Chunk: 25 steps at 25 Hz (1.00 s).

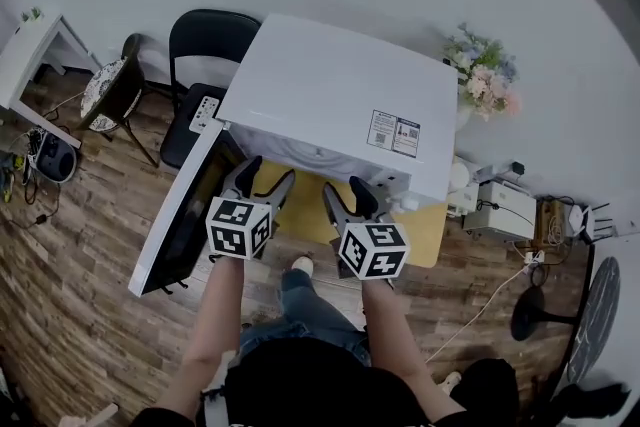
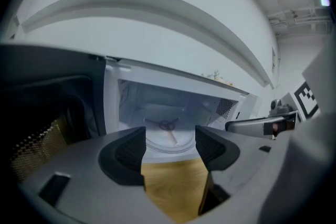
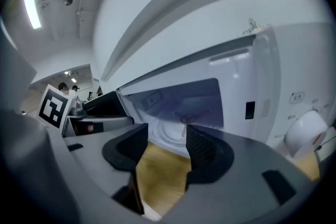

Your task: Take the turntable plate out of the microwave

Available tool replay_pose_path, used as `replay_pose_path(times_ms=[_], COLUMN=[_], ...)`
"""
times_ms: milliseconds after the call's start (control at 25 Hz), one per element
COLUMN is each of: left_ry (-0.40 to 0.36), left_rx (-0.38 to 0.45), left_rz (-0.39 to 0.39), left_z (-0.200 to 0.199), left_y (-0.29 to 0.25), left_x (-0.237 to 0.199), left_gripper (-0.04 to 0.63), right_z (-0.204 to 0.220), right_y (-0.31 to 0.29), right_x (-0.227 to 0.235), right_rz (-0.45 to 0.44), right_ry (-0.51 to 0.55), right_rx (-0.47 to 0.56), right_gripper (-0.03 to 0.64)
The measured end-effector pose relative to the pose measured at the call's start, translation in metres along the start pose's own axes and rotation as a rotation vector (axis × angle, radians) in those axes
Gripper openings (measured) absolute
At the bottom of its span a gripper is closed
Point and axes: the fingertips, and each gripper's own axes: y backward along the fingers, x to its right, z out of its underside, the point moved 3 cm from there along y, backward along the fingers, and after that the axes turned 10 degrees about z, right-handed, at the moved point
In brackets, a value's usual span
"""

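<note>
The white microwave stands on a yellow wooden table with its door swung open to the left. Inside the cavity lies the clear glass turntable plate over its three-armed roller hub; the right gripper view also shows the plate. My left gripper hovers just in front of the opening's left half, jaws open and empty. My right gripper is beside it at the opening's right half, also open with nothing between its fingers. Neither touches the plate.
A black chair stands behind the microwave's left. A flower bouquet and white boxes with cables sit to the right. A round patterned stool is at the far left. The microwave's control panel faces right of the cavity.
</note>
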Motion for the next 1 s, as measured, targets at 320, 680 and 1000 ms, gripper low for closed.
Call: replay_pose_path(times_ms=[320, 680, 1000], left_ry=[0.119, 0.347, 0.575], left_rx=[-0.063, -0.072, -0.040], left_rz=[0.049, 0.060, 0.071], left_z=[0.024, 0.048, 0.056], left_y=[-0.037, -0.061, -0.075], left_x=[-0.021, -0.030, -0.034], left_gripper=[0.298, 0.297, 0.288], right_z=[0.014, 0.014, 0.001], right_y=[-0.032, -0.037, -0.022], right_x=[0.005, 0.014, 0.012], right_rz=[0.006, 0.012, 0.051], right_ry=[-0.067, -0.099, -0.139], right_rx=[-0.045, -0.043, 0.016], right_gripper=[0.224, 0.222, 0.222])
